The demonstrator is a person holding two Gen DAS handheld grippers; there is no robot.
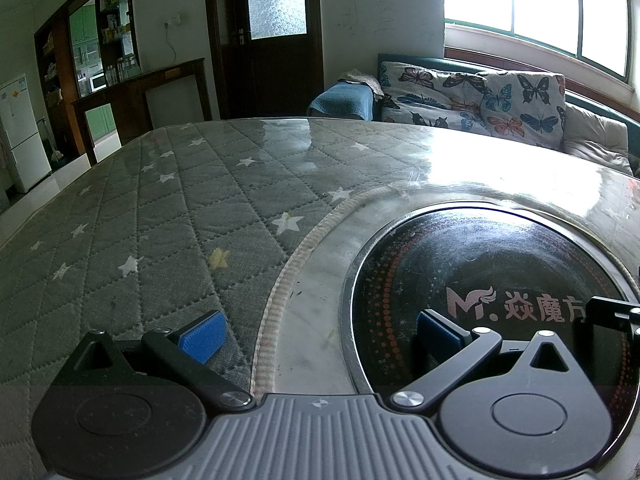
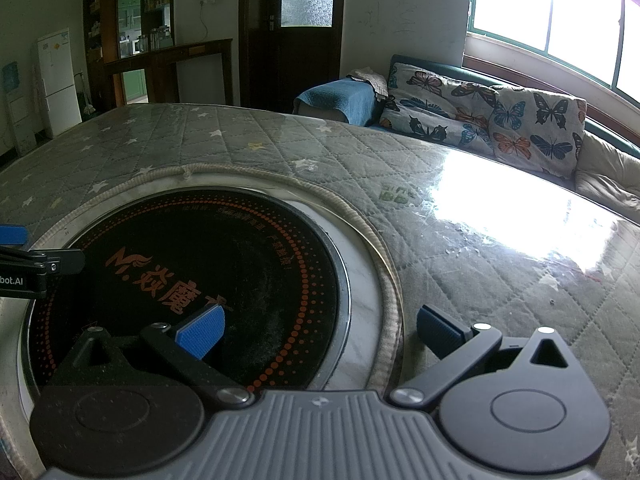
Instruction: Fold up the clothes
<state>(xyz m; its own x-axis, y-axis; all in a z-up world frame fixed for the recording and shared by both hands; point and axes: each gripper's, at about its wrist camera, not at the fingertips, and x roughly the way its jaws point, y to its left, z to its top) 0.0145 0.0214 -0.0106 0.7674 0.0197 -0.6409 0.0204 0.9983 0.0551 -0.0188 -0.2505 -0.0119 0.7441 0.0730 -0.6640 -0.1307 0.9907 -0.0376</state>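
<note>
My counter (image 1: 160,208) is the largest surface: a round top under a grey quilted cover with white and yellow stars, sealed by a clear glossy sheet. Its far edge curves from the left side toward the sofa (image 2: 500,120) on the right, which sits just beyond the rim and carries butterfly-print cushions. Window glare washes out the far right part of the cover. The quilted area to the left and far side lies bare and flat, giving open room for travel.

A round black cooktop (image 2: 208,264) is set into the counter centre, ringed by a metal band, a pale marble border and a beige piped cover edge (image 1: 288,276). Orange dots circle the glass. Its printed logo reads "M" followed by Chinese characters; smaller characters along the far arc are too small to read.

No clothing is visible in either view, so I cannot tell where the garment lies.

My left gripper (image 1: 320,332) is spread wide and empty, straddling the piped edge: left pad over quilt, right pad over the cooktop. My right gripper (image 2: 320,332) is likewise spread and empty, left pad over the cooktop, right pad over quilt. The left gripper's body shows at the left edge of the right wrist view, marked "bot.AI".
</note>
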